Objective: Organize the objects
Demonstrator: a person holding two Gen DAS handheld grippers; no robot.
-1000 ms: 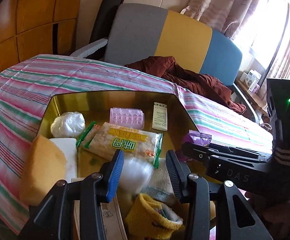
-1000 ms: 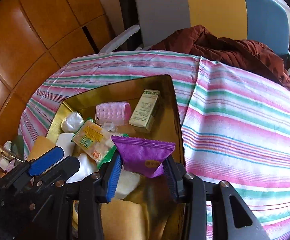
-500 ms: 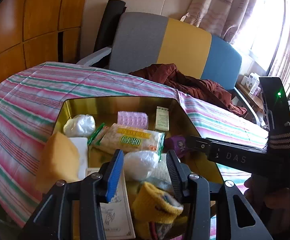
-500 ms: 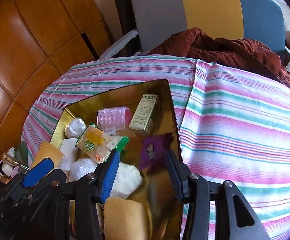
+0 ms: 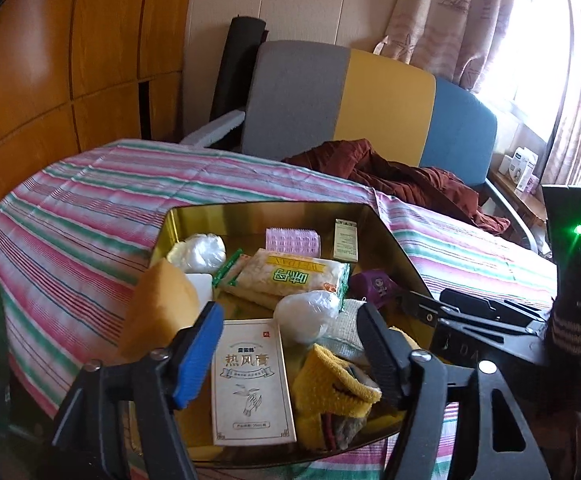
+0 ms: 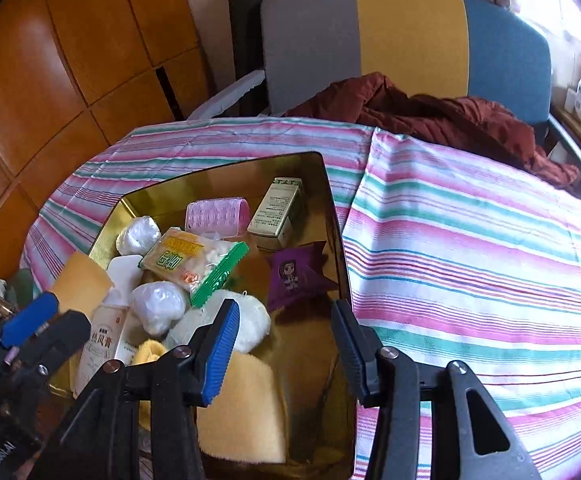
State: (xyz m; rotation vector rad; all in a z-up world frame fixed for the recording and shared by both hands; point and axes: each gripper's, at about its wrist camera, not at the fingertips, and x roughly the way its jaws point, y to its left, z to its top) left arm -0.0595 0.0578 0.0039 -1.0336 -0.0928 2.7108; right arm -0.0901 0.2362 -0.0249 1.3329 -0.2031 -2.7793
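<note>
A gold tin tray [image 5: 282, 212] [image 6: 226, 176] on the striped tablecloth holds many items. A purple snack packet [image 6: 295, 274] [image 5: 374, 284] lies inside by its right wall. Also in it are a pink hair roller [image 6: 216, 214], a green-white box [image 6: 278, 208], a yellow snack bag [image 5: 290, 276], white wrapped balls [image 5: 308, 312], a cream box [image 5: 250, 376], a yellow sock [image 5: 330, 384] and sponges [image 6: 238, 408]. My left gripper [image 5: 290, 344] is open and empty over the tray's near end. My right gripper [image 6: 286, 352] is open and empty above the tray, just behind the packet.
The striped tablecloth [image 6: 470, 248] stretches to the right of the tray. A grey, yellow and blue chair [image 6: 406, 36] with a dark red garment [image 6: 430, 116] stands behind the table. Wooden panelling [image 6: 70, 60] is at the left.
My right gripper opened and let the purple packet drop into the tray, then drew back. Both grippers pulled up and back from the tray.
</note>
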